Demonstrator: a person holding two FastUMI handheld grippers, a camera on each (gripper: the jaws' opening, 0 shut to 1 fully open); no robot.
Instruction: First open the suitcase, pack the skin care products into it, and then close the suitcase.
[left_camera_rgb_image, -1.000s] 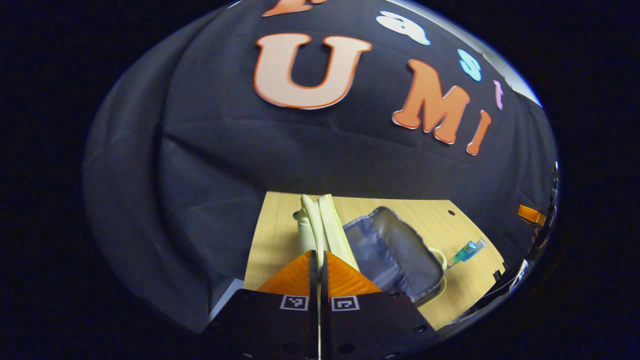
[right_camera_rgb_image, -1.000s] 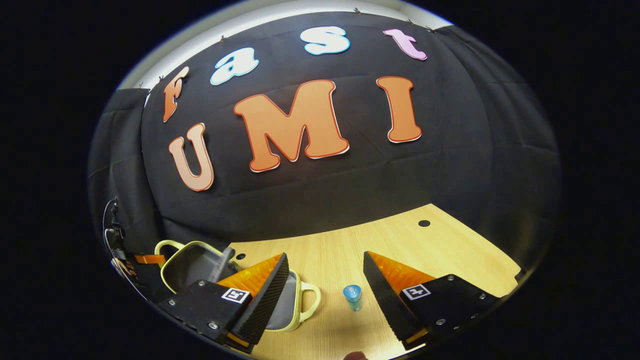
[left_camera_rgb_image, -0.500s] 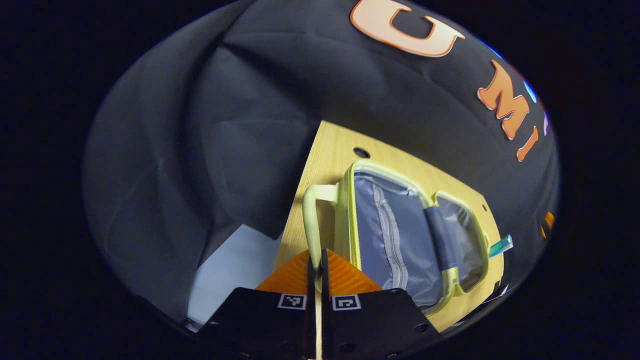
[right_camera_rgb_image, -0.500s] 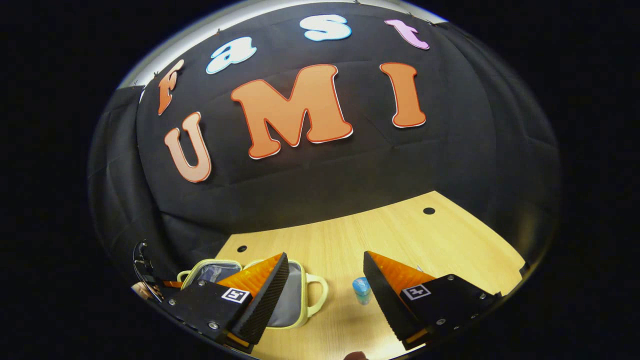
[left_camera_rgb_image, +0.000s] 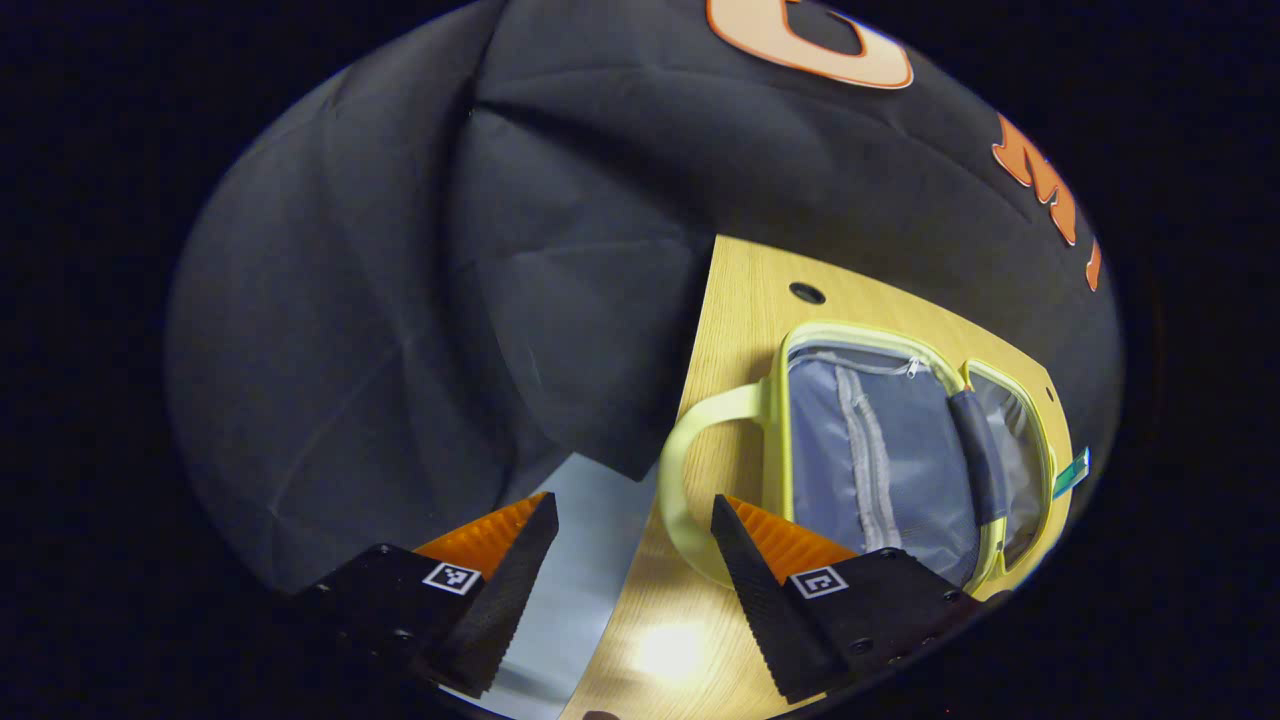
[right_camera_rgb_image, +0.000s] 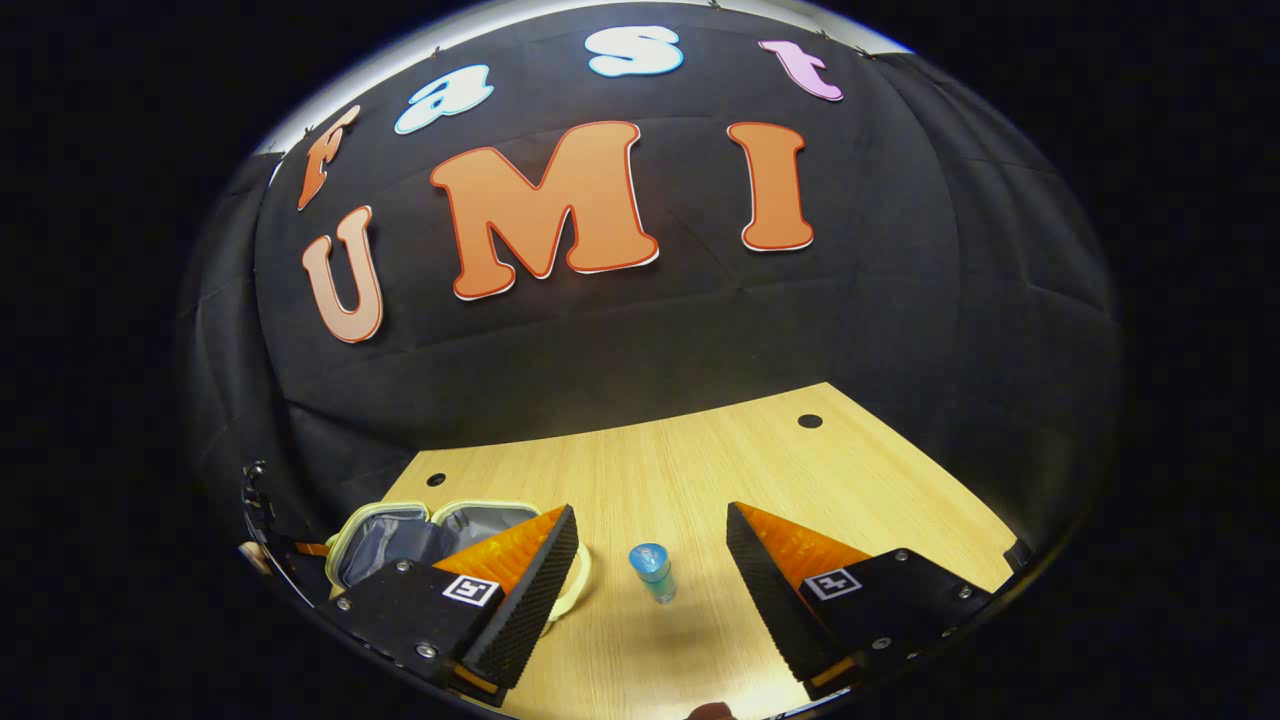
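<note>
— So, how's the suitcase (left_camera_rgb_image: 880, 440) looking?
— Pale yellow, lying open flat on the wooden table (right_camera_rgb_image: 700, 470), grey lining bare in both halves. Its looped handle sits just beside the left gripper (left_camera_rgb_image: 634, 520), whose fingers are spread.
— And the skincare?
— A blue-capped bottle (right_camera_rgb_image: 652, 570) stands between the right gripper (right_camera_rgb_image: 652, 535) fingers, spread wide. Its label is too small to make out.

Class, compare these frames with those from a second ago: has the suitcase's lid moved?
Yes. The suitcase lid has swung from standing on edge to lying flat open on the table, and the left gripper has released its handle.
</note>
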